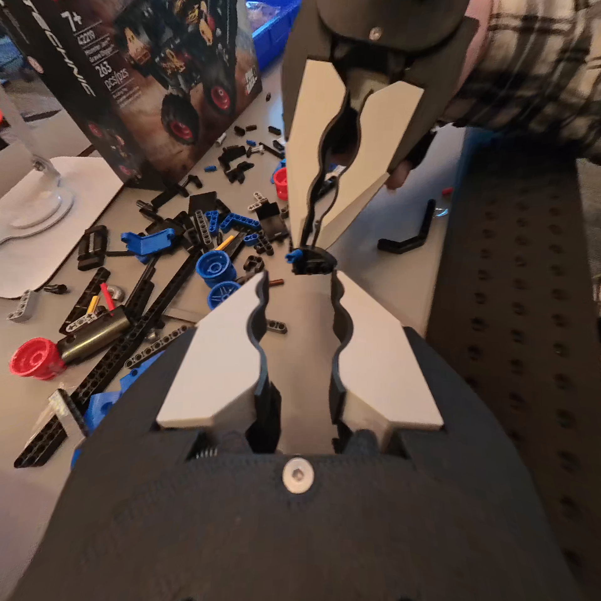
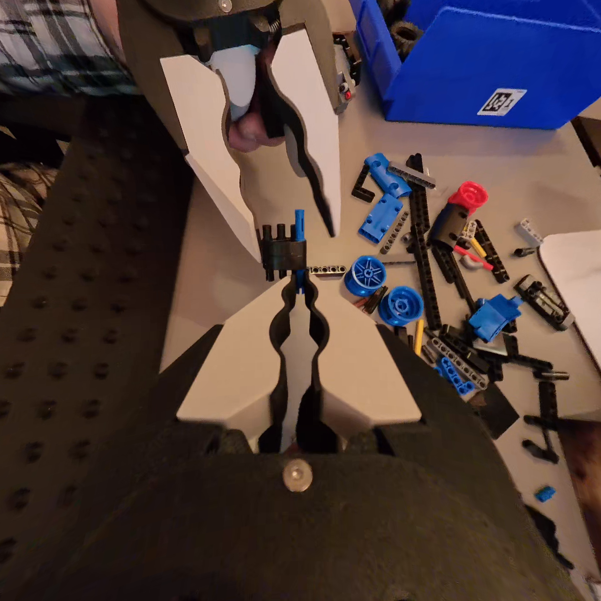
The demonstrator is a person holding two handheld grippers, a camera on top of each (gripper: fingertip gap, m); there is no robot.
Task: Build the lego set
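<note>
A small black lego assembly (image 2: 286, 252) with black pins and a blue pin (image 2: 300, 221) through it is held above the grey table (image 2: 221, 286). My right gripper (image 2: 300, 284) is shut on the lower end of the blue pin. My left gripper (image 2: 296, 244) comes in from the far side, open. Its fingertips straddle the assembly, and one fingertip (image 2: 257, 250) touches the assembly's side. In the left wrist view my left gripper (image 1: 300, 279) is open just short of the assembly (image 1: 312, 258). The right gripper (image 1: 309, 240) holds it from above.
Loose black, blue and red lego parts lie in a pile (image 1: 195, 234), with two blue wheel hubs (image 2: 369, 274) and a red hub (image 1: 32, 357). The set's box (image 1: 146, 81) and a blue bin (image 2: 487, 65) stand behind. A dark perforated mat (image 1: 520, 325) borders the table. My left and right fingertips are right by each other. The red hub (image 1: 32, 357) lies around 20 cm away from my left fingertips. It is also in sight in the right wrist view (image 2: 472, 193).
</note>
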